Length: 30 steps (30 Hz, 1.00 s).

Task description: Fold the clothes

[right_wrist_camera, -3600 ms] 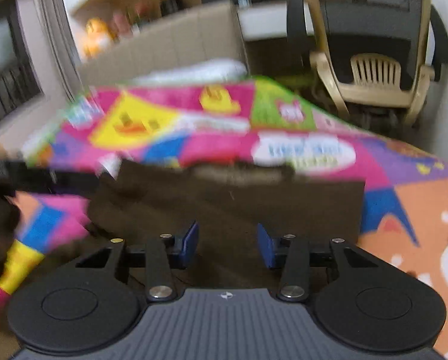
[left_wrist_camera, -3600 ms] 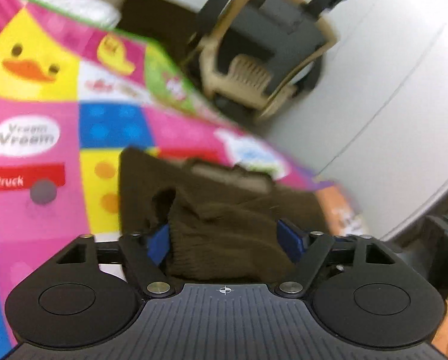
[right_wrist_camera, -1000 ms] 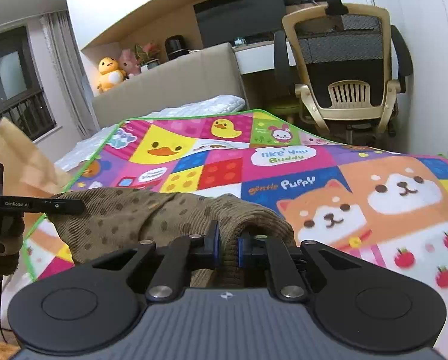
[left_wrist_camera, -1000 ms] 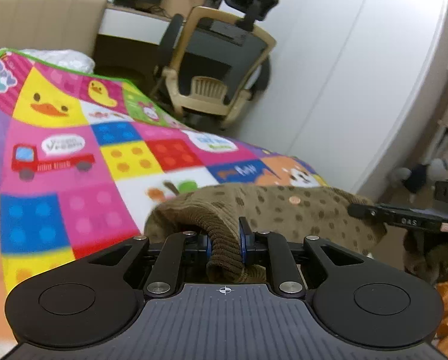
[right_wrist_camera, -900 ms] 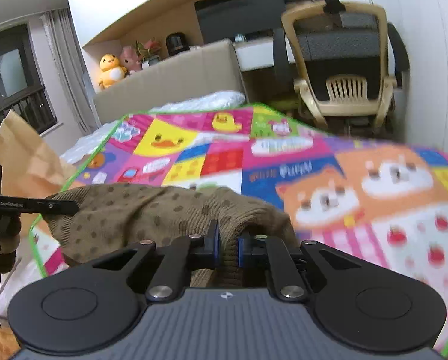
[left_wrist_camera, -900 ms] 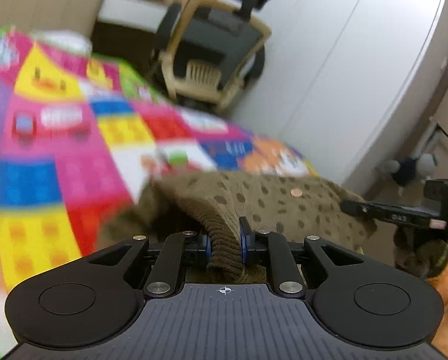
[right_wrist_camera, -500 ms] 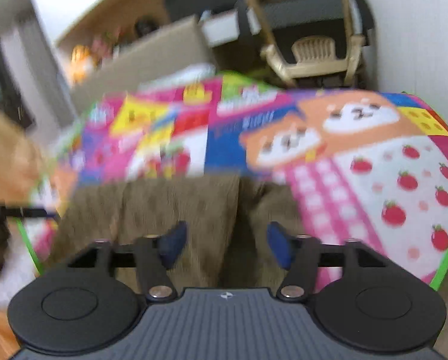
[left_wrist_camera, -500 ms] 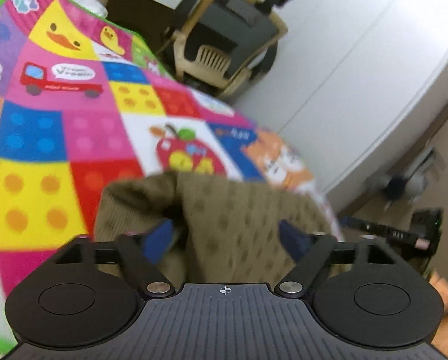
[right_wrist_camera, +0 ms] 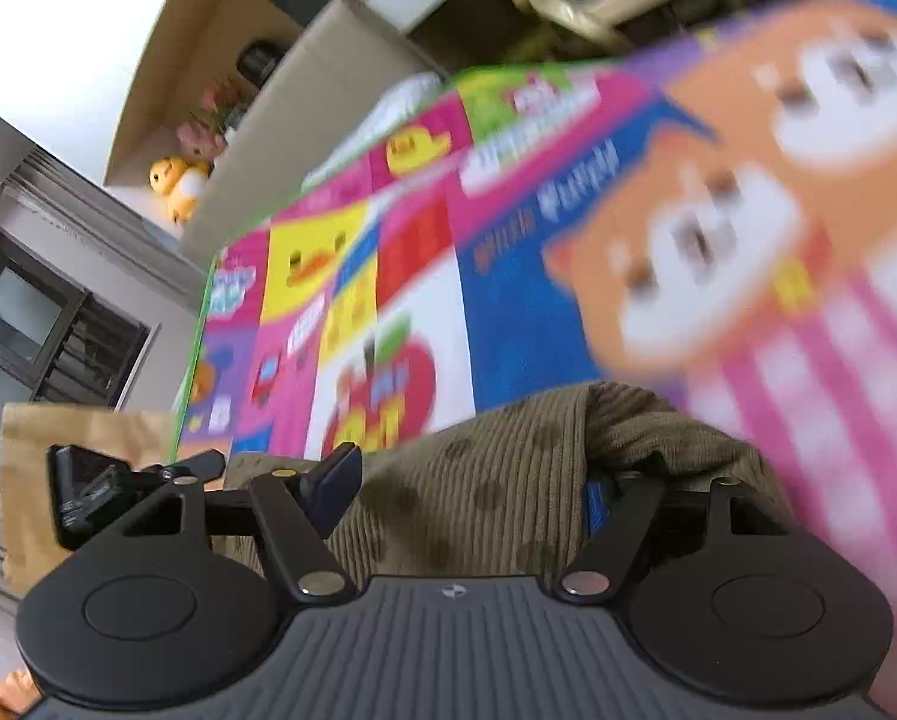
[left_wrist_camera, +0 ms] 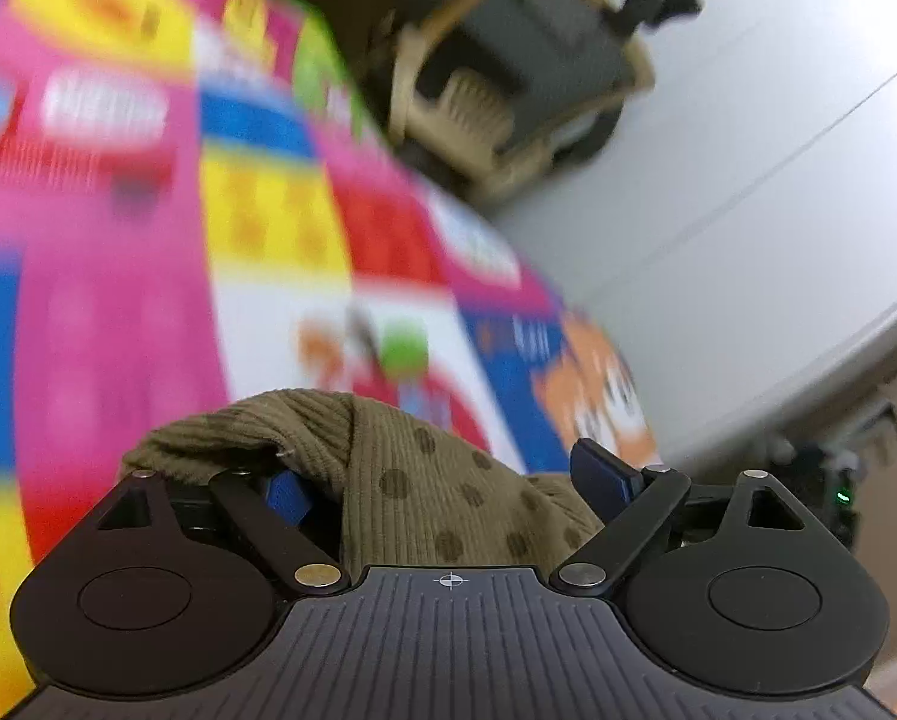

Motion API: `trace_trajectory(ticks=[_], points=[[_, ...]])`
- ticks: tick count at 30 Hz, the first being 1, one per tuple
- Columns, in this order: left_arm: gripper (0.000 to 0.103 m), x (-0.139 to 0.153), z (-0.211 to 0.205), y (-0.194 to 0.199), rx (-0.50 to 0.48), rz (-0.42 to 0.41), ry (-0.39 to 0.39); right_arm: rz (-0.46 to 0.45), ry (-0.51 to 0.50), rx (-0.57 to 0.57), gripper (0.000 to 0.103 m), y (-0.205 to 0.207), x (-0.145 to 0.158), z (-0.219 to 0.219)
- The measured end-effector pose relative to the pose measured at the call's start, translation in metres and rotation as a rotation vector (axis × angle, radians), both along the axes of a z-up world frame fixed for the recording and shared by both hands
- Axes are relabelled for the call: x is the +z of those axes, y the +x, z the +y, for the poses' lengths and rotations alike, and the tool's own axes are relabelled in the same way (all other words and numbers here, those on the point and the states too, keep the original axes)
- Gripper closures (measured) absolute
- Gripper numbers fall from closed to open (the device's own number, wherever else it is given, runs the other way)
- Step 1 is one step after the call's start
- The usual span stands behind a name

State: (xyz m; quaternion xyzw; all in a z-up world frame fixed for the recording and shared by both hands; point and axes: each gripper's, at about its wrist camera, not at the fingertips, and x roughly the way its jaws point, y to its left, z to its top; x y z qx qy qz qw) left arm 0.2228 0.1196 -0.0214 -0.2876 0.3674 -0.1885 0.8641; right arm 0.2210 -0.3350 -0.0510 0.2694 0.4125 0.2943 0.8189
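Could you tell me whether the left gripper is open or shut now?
Open: the left gripper has its blue pads spread wide apart, with the olive dotted corduroy garment lying loose between them.

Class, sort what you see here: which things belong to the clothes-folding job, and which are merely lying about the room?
Belongs to the job:
garment
left tool, open
right tool, open
mat it lies on

Lying about:
chair
duck toy
paper bag

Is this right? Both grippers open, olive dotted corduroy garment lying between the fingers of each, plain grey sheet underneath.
Not quite: the surface is a colourful cartoon-print play mat, not a plain grey sheet, as both wrist views show. The rest holds: left gripper and right gripper are open, with the olive dotted corduroy garment between the fingers of each.
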Motion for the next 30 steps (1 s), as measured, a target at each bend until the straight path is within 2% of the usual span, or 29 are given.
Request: trace_trajectory(ticks=[2, 4, 7, 10, 14, 18, 20, 23, 25, 26, 28, 30], points=[[0.013, 0.011, -0.002, 0.019, 0.030, -0.087, 0.083, -0.087, -0.036, -0.045, 0.032, 0.019, 0.009, 0.005], [0.012, 0.014, -0.005, 0.034, 0.058, -0.133, 0.194, -0.163, -0.108, -0.082, 0.032, 0.035, 0.016, 0.012], [0.012, 0.014, -0.007, 0.039, 0.077, -0.139, 0.324, -0.177, -0.238, -0.126, 0.032, 0.052, 0.019, 0.015], [0.010, 0.026, -0.003, 0.021, 0.054, -0.183, 0.285, -0.208, -0.256, -0.159, 0.030, 0.043, 0.027, 0.003], [0.008, 0.051, -0.014, 0.013, -0.044, -0.299, 0.198, -0.351, -0.352, -0.177, 0.029, 0.024, 0.045, 0.014], [0.007, 0.026, -0.031, 0.026, -0.067, -0.242, 0.240, -0.450, -0.531, -0.120, 0.029, 0.027, 0.044, 0.064], [0.007, 0.013, -0.039, 0.032, -0.078, -0.213, 0.261, -0.441, -0.685, -0.054, 0.029, 0.035, 0.023, 0.090], [0.007, -0.005, -0.052, 0.042, -0.096, -0.170, 0.292, -0.428, -0.795, 0.001, 0.024, 0.038, -0.007, 0.103], [0.007, -0.015, -0.059, 0.047, -0.102, -0.143, 0.312, -0.447, -0.811, -0.010, 0.023, 0.031, -0.002, 0.103], [0.007, -0.011, -0.059, 0.044, -0.091, -0.142, 0.317, -0.458, -0.813, -0.021, 0.023, 0.025, 0.003, 0.101], [0.007, 0.000, -0.059, 0.031, -0.084, -0.165, 0.336, -0.492, -0.809, -0.031, 0.022, 0.008, 0.014, 0.099], [0.007, 0.005, -0.061, 0.014, -0.100, -0.196, 0.394, -0.531, -0.809, -0.002, 0.017, -0.018, 0.019, 0.097]])
